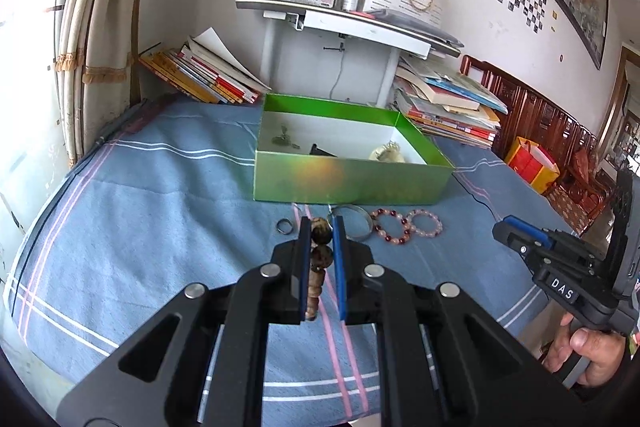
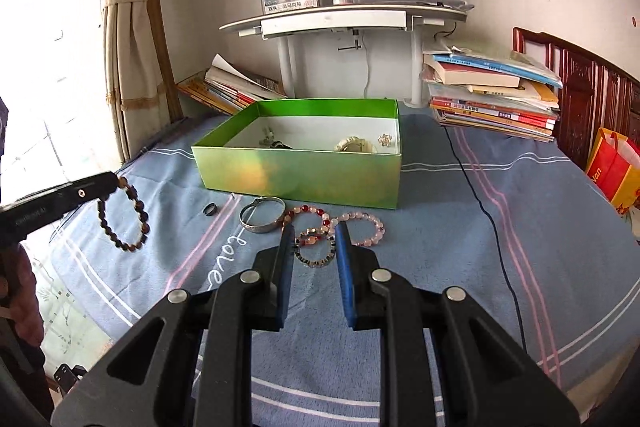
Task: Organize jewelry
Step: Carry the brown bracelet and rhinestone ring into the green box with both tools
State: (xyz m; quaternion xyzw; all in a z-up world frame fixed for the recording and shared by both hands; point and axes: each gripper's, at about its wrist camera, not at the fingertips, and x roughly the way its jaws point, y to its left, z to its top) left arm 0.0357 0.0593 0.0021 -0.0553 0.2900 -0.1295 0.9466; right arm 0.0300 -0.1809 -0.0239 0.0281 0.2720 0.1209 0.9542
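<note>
My left gripper (image 1: 321, 223) is shut on a brown wooden bead bracelet (image 1: 320, 235), which hangs from its tip above the cloth in the right wrist view (image 2: 124, 223). An open green box (image 1: 348, 183) (image 2: 300, 179) holds several pieces of jewelry. In front of it lie a dark ring (image 1: 285, 226) (image 2: 209, 209), a silver bangle (image 1: 358, 225) (image 2: 262, 215), a red and pink bead bracelet (image 1: 390, 225) (image 2: 306, 215), a pale pink bead bracelet (image 1: 425, 223) (image 2: 362, 227) and a dark-and-pink bracelet (image 2: 316, 247). My right gripper (image 2: 310, 239) is open, low over that last bracelet.
A blue checked cloth (image 1: 160, 211) covers the table. Stacks of books (image 1: 208, 71) (image 2: 492, 99) flank a white stand (image 1: 340, 23) behind the box. A black cable (image 2: 484, 211) runs across the cloth on the right. A curtain (image 2: 128, 27) hangs at the left.
</note>
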